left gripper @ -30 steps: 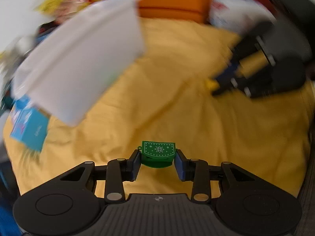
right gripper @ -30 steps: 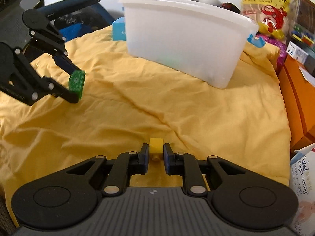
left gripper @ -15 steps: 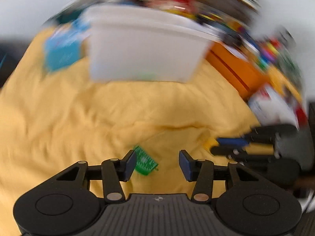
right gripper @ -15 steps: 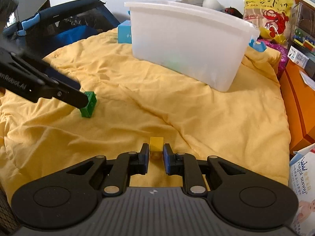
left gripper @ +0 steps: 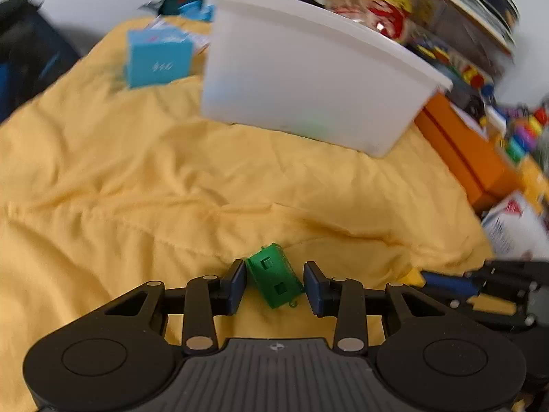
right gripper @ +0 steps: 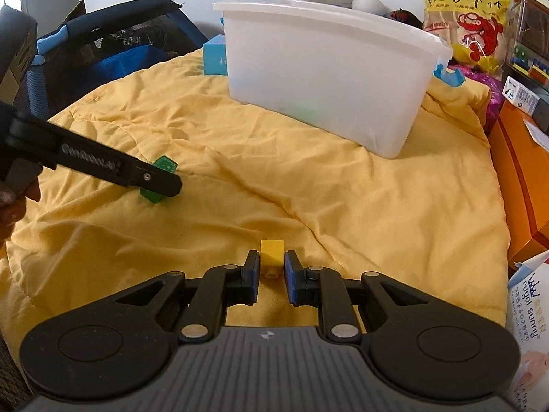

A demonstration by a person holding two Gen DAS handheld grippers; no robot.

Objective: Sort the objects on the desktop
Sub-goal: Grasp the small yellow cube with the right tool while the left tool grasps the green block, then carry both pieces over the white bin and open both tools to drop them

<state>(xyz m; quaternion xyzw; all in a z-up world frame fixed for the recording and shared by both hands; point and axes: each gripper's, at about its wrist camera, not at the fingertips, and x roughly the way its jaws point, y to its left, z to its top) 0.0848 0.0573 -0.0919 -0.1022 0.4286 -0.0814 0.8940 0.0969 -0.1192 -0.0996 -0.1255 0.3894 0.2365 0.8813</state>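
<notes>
A small green block (left gripper: 274, 276) lies tilted on the yellow cloth (left gripper: 171, 189), between the fingers of my open left gripper (left gripper: 274, 283); it is close to the left finger. In the right wrist view the same green block (right gripper: 165, 164) shows partly behind the left gripper's near finger (right gripper: 154, 180). My right gripper (right gripper: 272, 271) is shut on a small yellow block (right gripper: 272, 251) just above the cloth. It also appears low at the right in the left wrist view, as the right gripper (left gripper: 446, 283).
A white plastic bin (right gripper: 326, 79) stands at the back of the cloth (right gripper: 377, 206), with something green faintly showing through its wall. A blue box (left gripper: 158, 58) sits to its left, an orange box (right gripper: 521, 158) and packets to its right. A hand (right gripper: 13, 202) holds the left gripper.
My left gripper opened and let go of the green block, which dropped onto the cloth; the open fingers now sit around it. The right gripper keeps the yellow block.
</notes>
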